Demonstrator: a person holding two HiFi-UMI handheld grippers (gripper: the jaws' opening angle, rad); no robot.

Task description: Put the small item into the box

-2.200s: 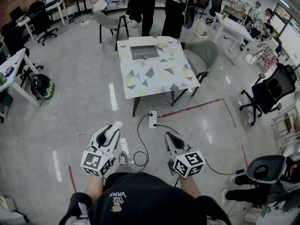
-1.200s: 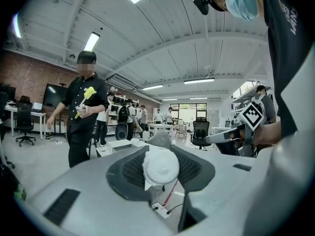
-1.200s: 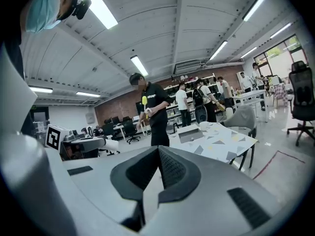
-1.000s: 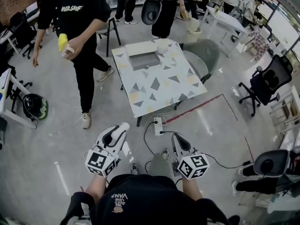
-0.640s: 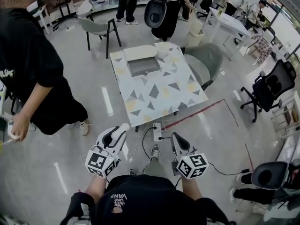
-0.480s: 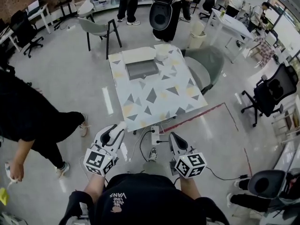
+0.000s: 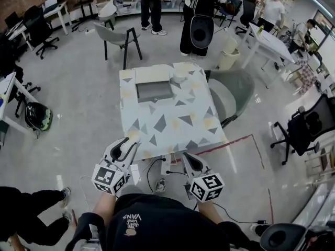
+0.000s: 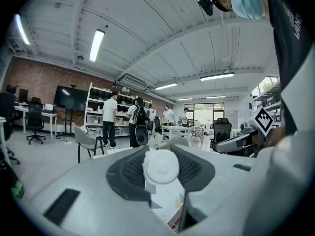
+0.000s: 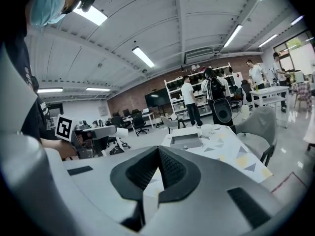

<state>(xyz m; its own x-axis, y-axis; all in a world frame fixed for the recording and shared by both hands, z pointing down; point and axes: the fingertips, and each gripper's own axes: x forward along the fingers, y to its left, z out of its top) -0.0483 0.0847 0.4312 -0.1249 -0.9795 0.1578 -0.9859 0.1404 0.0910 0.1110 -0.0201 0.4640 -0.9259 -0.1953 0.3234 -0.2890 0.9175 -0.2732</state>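
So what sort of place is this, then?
Likely an open-plan lab or office: office chairs and desks, shelves against a brick wall, and a patterned table mid-floor.

You carry two hand-held grippers, a left hand-held gripper (image 7: 127, 142) and a right hand-held gripper (image 7: 184, 158). Each bears one marker cube, so you have two: a left cube (image 7: 107, 178) and a right cube (image 7: 205, 186). One white item (image 8: 161, 166) sits between the left jaws. Ahead of you stands one patterned tabletop (image 7: 172, 124). On it you can count three things: one grey box (image 7: 154, 91), one white sheet (image 7: 151, 74) and one white bowl (image 7: 179, 79). Two grey chairs stand by it, a far chair (image 7: 118, 34) and a side chair (image 7: 234, 93). One helmet (image 7: 38, 116) lies on the floor (image 7: 84, 98).
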